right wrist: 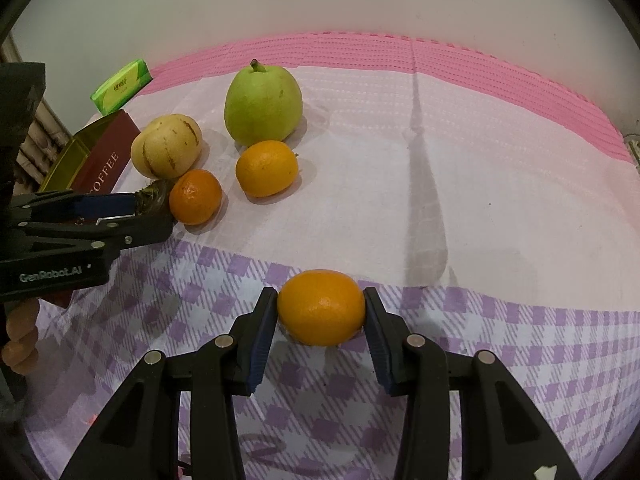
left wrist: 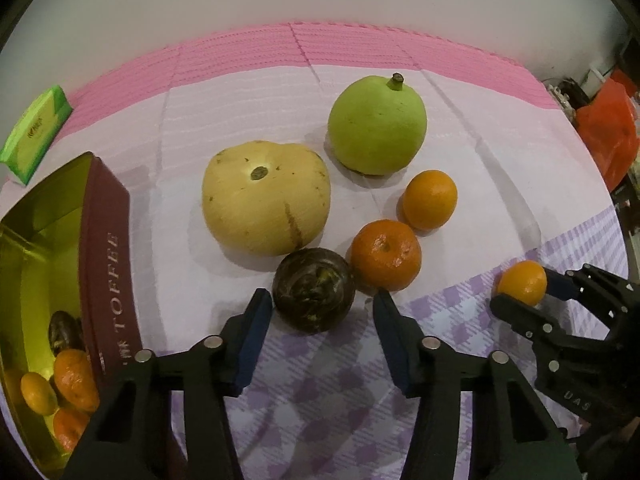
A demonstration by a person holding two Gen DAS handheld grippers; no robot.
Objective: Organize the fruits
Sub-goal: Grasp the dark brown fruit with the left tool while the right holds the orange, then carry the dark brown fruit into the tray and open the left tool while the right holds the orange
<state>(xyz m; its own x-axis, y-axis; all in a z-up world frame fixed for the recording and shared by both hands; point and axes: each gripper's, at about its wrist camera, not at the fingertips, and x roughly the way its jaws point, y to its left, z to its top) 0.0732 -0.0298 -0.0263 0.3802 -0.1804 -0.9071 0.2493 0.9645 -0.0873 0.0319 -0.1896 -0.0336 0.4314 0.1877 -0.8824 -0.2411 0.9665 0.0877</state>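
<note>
My left gripper (left wrist: 322,300) is open, its jaws on either side of a dark brown fruit (left wrist: 313,290) on the cloth, not touching it. My right gripper (right wrist: 321,300) is shut on a small orange (right wrist: 321,307) that rests on the checked cloth; it also shows in the left wrist view (left wrist: 522,282). Two more oranges (left wrist: 386,255) (left wrist: 430,199), a yellow melon-like fruit (left wrist: 266,197) and a big green fruit (left wrist: 377,125) lie beyond. A maroon toffee tin (left wrist: 105,264) at the left holds several small oranges (left wrist: 74,378) and a dark fruit.
A green tissue pack (left wrist: 36,133) lies at the far left near the wall. A pink mat (left wrist: 304,46) runs along the back of the table. An orange plastic bag (left wrist: 612,132) sits beyond the table's right edge.
</note>
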